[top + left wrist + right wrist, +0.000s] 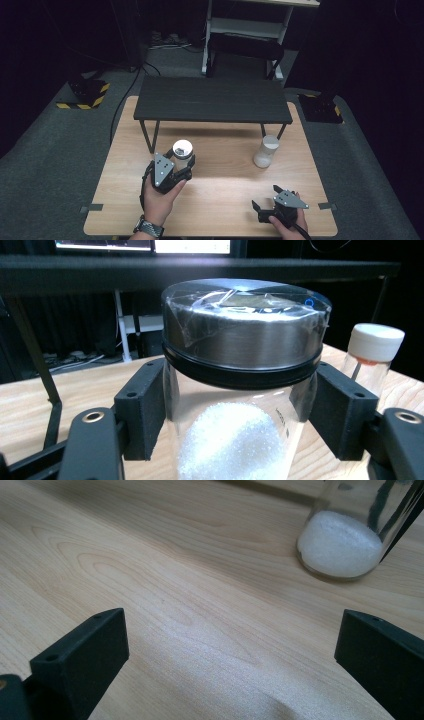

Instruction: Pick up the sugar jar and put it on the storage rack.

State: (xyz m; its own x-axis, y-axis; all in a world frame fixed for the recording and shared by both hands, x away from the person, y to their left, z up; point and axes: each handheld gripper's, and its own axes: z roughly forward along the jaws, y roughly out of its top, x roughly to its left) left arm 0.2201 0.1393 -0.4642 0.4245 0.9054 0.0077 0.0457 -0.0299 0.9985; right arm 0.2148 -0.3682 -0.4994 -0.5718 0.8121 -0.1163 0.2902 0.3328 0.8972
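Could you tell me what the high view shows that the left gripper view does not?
The high view alone shows both hands, the right tongs open over bare wood, and the whole dark shelf. The left gripper view alone shows close detail: the jar's steel lid with clear film over it, and white powder inside. Both share the left tongs shut on that jar, the white-capped bottle and the wooden table.
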